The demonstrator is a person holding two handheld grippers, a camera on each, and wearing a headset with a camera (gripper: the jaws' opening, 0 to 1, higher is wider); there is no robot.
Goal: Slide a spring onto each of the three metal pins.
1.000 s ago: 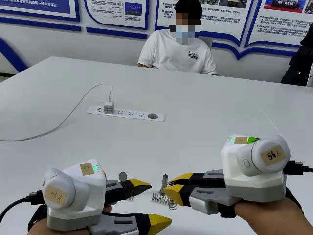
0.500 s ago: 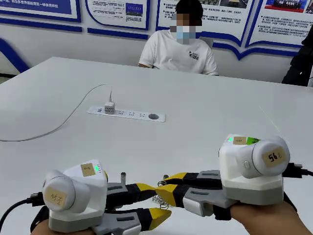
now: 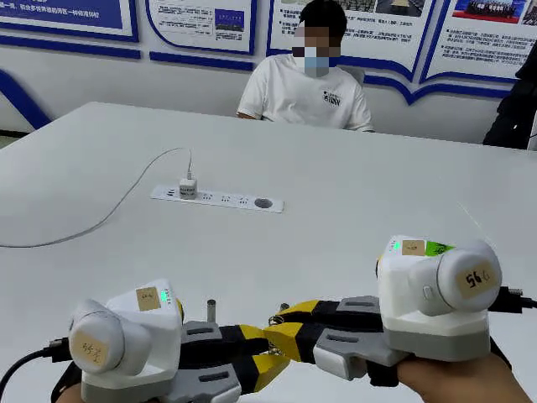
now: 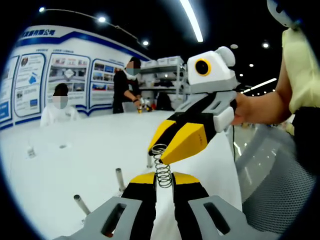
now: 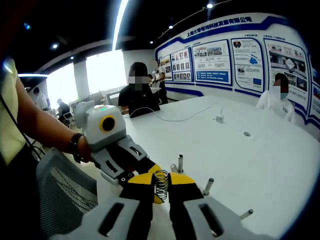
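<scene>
Over white table (image 3: 352, 210), spring (image 4: 162, 165) is being clenched by left gripper (image 4: 163, 179) and right gripper (image 5: 161, 181), pin (image 4: 120, 178) at nine o'clock.

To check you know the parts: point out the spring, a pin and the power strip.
spring (image 4: 162, 170), left gripper view, middle coils
pin (image 3: 211, 311), head view, shaft
power strip (image 3: 226, 197), head view, top face

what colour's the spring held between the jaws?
Silvery bare metal. The spring shows best in the left gripper view.

White housings (image 3: 424, 290), tan numbered stickers (image 3: 468, 277), grey arms, yellow-black tips and black cables (image 3: 21, 363) on left gripper (image 4: 163, 178) and right gripper (image 5: 161, 178).
</scene>
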